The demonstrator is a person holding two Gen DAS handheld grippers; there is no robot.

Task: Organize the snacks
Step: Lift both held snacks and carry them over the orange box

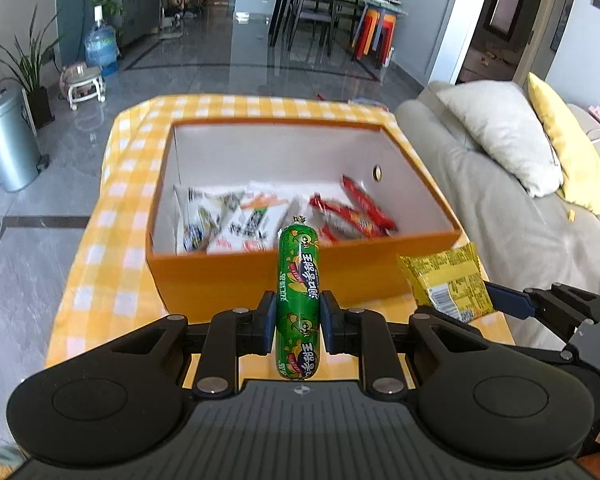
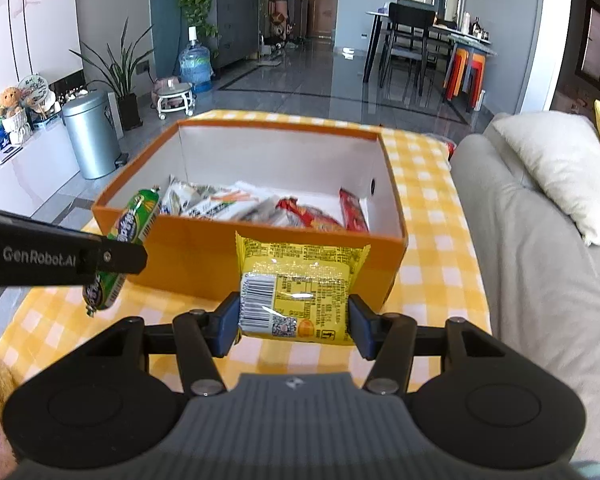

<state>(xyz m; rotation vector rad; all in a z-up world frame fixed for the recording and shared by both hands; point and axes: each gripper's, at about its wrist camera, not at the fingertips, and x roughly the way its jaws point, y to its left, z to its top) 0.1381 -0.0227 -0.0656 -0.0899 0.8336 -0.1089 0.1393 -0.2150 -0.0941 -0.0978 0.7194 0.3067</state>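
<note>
The orange box (image 1: pixel 300 280) lies straight ahead of both pairs of tongs, its open top just beyond and below them. The left tongs (image 1: pixel 299 318) grip a green sausage stick (image 1: pixel 299 280) around its middle, long axis pointing forward at the box; the right tongs (image 2: pixel 294 320) clamp a yellow snack packet (image 2: pixel 296 280) across its width. Both look about equally near the front wall, so clearing it probably decides the drop. White and red packets already lie inside. The bench (image 2: pixel 432 216) wears a yellow checked cloth; a grey sofa (image 2: pixel 540 260) is alongside.

Left hand-held gripper (image 1: pixel 298 322) clamped, right hand-held gripper (image 2: pixel 294 320) gripping, tilted downward
</note>
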